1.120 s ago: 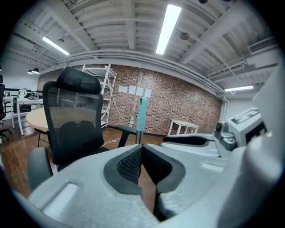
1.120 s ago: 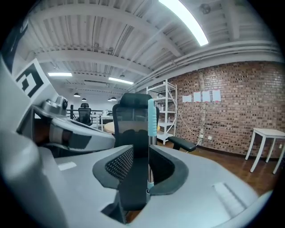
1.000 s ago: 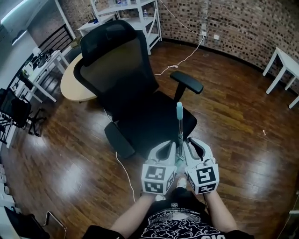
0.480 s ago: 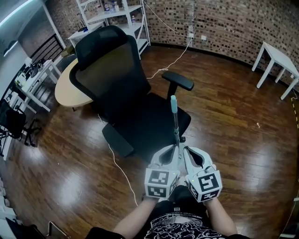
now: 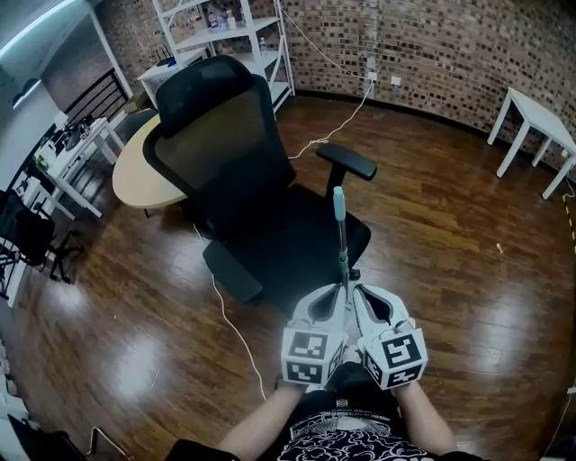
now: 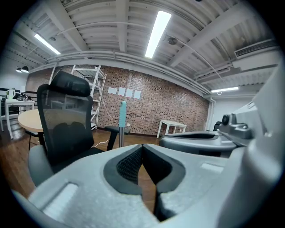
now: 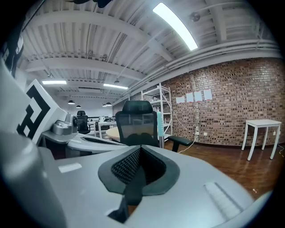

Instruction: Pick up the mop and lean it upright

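The mop [image 5: 340,236] stands upright: a thin metal pole with a teal grip on top, by the front edge of the black office chair's seat [image 5: 297,243]. Its lower end is hidden behind my grippers. In the head view my left gripper [image 5: 331,293] and right gripper [image 5: 363,294] sit side by side with the pole rising between them. Seen in the left gripper view, the left gripper [image 6: 142,150] is shut and empty, and the mop [image 6: 122,122] stands ahead of it. The right gripper [image 7: 140,152] is also shut on nothing, with the mop [image 7: 159,125] beyond its tips.
The tall-backed office chair [image 5: 229,153] is straight ahead, with a round wooden table [image 5: 135,176] behind it. White shelving [image 5: 236,27] lines the brick wall and a small white table [image 5: 536,115] stands at right. A white cable [image 5: 236,329] runs across the wooden floor.
The mop pole stays upright by the chair. Both grippers have drawn slightly back toward me, and the head view has shifted a little.
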`<state>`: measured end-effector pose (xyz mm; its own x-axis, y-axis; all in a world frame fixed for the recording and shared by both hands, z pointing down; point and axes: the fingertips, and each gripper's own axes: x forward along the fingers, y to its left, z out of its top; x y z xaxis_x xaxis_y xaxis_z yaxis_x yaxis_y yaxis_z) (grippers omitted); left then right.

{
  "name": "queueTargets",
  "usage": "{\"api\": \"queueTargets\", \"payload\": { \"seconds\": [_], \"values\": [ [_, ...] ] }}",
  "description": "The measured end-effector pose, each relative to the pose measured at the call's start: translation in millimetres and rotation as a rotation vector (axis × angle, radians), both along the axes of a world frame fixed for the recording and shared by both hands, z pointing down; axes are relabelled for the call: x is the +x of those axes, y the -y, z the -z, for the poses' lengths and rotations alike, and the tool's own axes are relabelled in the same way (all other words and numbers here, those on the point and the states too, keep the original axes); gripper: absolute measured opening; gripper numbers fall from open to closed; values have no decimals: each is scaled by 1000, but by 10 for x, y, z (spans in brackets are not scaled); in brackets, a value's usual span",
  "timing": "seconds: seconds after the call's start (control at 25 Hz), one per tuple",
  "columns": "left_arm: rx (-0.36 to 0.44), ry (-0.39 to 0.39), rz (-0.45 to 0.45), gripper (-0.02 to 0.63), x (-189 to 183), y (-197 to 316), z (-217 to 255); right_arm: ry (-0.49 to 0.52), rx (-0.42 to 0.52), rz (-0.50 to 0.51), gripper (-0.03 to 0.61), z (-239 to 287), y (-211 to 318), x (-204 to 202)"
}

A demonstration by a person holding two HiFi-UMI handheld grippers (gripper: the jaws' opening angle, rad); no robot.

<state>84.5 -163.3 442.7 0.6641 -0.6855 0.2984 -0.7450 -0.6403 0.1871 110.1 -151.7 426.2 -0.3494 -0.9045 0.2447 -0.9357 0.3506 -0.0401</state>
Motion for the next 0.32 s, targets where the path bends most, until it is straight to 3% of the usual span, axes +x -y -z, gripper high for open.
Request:
{"api": "queueTargets", "payload": {
  "seconds": [0.32],
  "values": [
    [-5,1,9,3,-64,14,-2,6,-9,15,0,-37,28,-63]
  ]
}}
